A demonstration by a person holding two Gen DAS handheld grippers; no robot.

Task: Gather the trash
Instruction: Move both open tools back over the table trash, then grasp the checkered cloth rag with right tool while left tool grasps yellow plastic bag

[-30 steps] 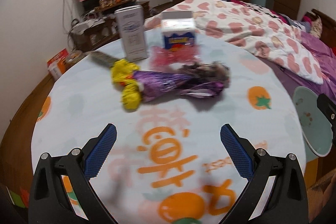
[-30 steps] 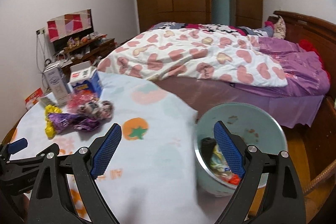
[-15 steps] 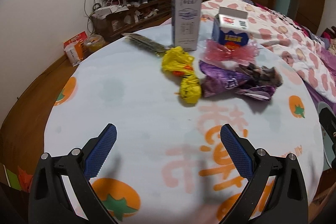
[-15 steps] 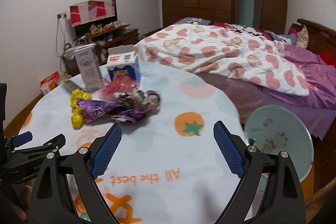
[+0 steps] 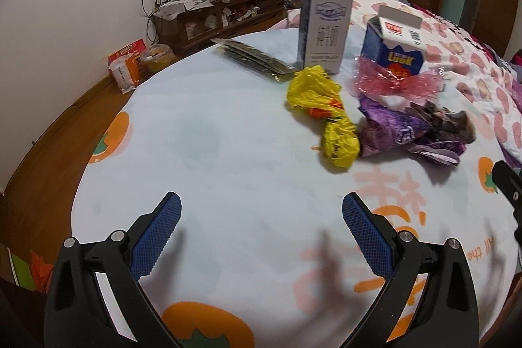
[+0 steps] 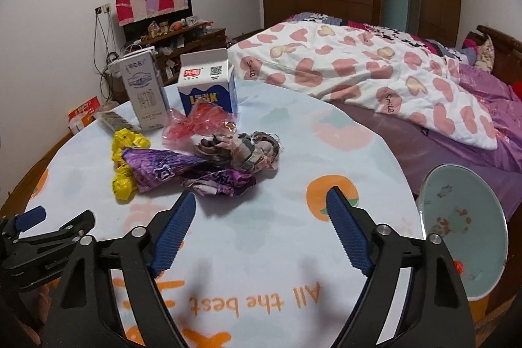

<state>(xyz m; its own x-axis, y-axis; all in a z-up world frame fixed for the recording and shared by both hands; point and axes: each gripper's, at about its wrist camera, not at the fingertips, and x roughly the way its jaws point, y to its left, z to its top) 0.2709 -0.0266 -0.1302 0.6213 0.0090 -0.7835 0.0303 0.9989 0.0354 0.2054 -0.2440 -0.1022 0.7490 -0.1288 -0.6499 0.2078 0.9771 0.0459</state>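
Observation:
Trash lies on the round table (image 5: pixel 228 172): a crumpled yellow wrapper (image 5: pixel 326 116) (image 6: pixel 125 158), a purple wrapper (image 5: pixel 401 132) (image 6: pixel 169 172), a pink wrapper (image 5: pixel 394 80) (image 6: pixel 199 123), a brown-grey crumpled bundle (image 6: pixel 244 149), a flat dark packet (image 5: pixel 251 59), a tall white carton (image 5: pixel 326 28) (image 6: pixel 145 90) and a blue-white carton (image 5: pixel 396 48) (image 6: pixel 207 87). My left gripper (image 5: pixel 261 217) is open and empty, short of the yellow wrapper. My right gripper (image 6: pixel 261 211) is open and empty, just short of the purple wrapper. A pale green bin (image 6: pixel 463 237) stands beside the table at the right.
A bed with a heart-patterned quilt (image 6: pixel 375 67) lies behind the table. A cluttered wooden cabinet (image 5: pixel 222 12) stands against the far wall, with boxes on the floor (image 5: pixel 125 67). The left gripper's body shows at the left of the right wrist view (image 6: pixel 42 243).
Both grippers have swung left from the bin toward the trash pile and come closer to it. The bin has slid to the right edge. Both grippers stay open.

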